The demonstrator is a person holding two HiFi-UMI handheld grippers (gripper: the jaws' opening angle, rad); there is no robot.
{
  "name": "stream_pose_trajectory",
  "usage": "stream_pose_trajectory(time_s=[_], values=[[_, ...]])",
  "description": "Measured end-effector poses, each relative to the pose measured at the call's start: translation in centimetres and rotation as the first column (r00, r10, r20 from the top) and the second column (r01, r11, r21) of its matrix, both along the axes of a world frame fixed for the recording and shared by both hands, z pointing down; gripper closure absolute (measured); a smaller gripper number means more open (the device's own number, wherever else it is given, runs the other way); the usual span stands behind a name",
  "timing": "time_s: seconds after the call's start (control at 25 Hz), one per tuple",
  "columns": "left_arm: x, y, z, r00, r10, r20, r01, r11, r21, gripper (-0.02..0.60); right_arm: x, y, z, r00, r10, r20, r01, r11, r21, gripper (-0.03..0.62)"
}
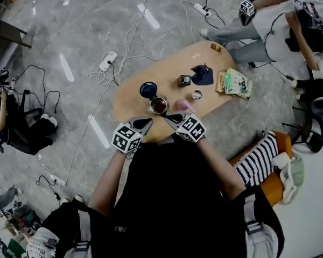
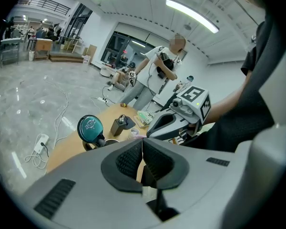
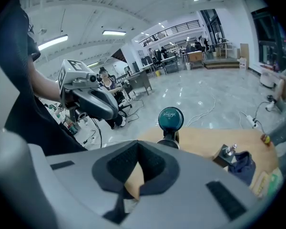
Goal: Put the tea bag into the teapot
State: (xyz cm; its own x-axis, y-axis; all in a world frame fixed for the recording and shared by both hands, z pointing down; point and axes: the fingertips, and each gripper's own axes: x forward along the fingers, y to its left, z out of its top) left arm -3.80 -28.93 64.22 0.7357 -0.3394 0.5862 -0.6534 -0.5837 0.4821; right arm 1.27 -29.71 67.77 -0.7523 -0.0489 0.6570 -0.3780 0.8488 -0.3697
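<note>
both tools sit at the near edge of the counter [image 1: 133, 105], forearms tucked close to my body, tips pointing far toward the teapot [image 1: 158, 106]. left tool [image 2: 142, 149]: jaws pressed together, nothing in them. right tool [image 3: 138, 159]: the same. a small pink packet [image 1: 181, 105], likely the tea bag, lies just right of the teapot. the lid [image 1: 148, 90] stands up and the mouth looks open. to do this well: spread the right jaws, pinch the packet's top edge, keep clear of the rim.

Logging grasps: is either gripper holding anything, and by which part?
Nothing. Left gripper and right gripper both have jaws shut together, empty.
</note>
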Motion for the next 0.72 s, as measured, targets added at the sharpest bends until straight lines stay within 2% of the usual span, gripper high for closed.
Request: stream_pose_trajectory(time_s=[0.16, 0.72], values=[[0.5, -0.6, 0.4, 1.000, 0.009, -0.009, -0.009, 1.000, 0.008, 0.571, 0.4, 0.1, -0.7, 1.000, 0.005, 0.001, -0.005, 1.000, 0.003, 0.588], [-0.1, -0.9, 0.7, 1.000, -0.021, -0.011, 0.021, 1.000, 0.012, 0.571, -0.9, 0.2, -1.1, 0.998, -0.064, -0.008, 0.065, 0.998, 0.024, 0.588]])
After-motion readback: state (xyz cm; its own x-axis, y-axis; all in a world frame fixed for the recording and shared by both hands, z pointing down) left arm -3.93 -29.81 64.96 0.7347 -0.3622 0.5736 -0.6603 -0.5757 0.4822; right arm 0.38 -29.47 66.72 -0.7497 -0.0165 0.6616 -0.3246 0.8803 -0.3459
